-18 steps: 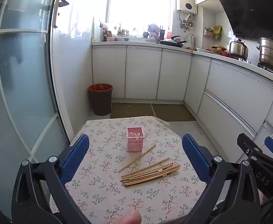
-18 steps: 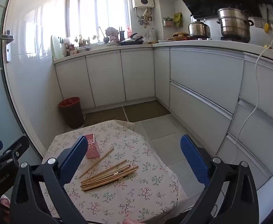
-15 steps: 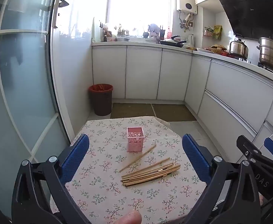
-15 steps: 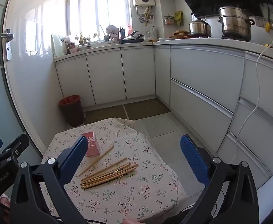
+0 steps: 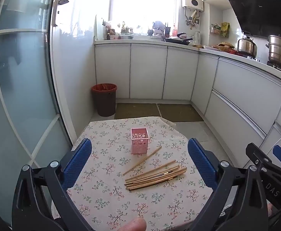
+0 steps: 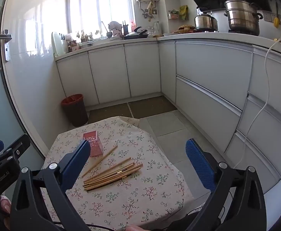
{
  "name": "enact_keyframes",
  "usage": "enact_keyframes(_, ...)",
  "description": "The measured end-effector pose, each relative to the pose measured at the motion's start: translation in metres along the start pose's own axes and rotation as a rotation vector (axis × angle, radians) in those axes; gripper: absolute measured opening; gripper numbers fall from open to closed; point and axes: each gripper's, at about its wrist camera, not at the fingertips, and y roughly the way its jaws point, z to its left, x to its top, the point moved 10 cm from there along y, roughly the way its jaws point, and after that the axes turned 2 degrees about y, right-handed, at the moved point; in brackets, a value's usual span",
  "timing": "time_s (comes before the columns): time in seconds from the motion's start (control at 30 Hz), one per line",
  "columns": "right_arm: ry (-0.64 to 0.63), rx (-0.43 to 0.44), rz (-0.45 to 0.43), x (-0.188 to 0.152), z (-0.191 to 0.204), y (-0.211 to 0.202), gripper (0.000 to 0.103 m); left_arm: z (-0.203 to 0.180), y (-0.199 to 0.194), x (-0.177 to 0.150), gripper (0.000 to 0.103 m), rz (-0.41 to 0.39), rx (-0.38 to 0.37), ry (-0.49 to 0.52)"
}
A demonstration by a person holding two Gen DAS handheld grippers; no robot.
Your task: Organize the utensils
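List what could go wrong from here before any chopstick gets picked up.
1. The chopsticks lie bunched and overlapping, so a claw may pinch several together or scatter the pile.
2. The pink holder looks small and light with a narrow top; a chopstick pushed in at a slant could tip it.
3. The tablecloth hangs loose over the edge; dragging on it could shift everything.
Both the left claw and right claw are open and empty.

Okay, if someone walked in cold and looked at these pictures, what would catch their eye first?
Probably the bundle of wooden chopsticks lying loose on the floral tablecloth, one stray stick angled toward the small pink holder standing empty behind them. Both grippers, left and right, hang wide open above the table.
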Motion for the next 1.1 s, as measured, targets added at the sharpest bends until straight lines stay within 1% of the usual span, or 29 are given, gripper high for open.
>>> enact_keyframes(0.47,0.016,0.007,0.034,-0.0029,-0.0013,0.0068,0.096,-0.0021,0.0055,-0.003,0.096,0.008,0.007,0.003)
enact_keyframes(1.1,0.023,0.015,0.04,-0.0048,-0.0006,0.0057,0.096,0.001,0.0077,-0.0068,0.096,0.018,0.007,-0.001)
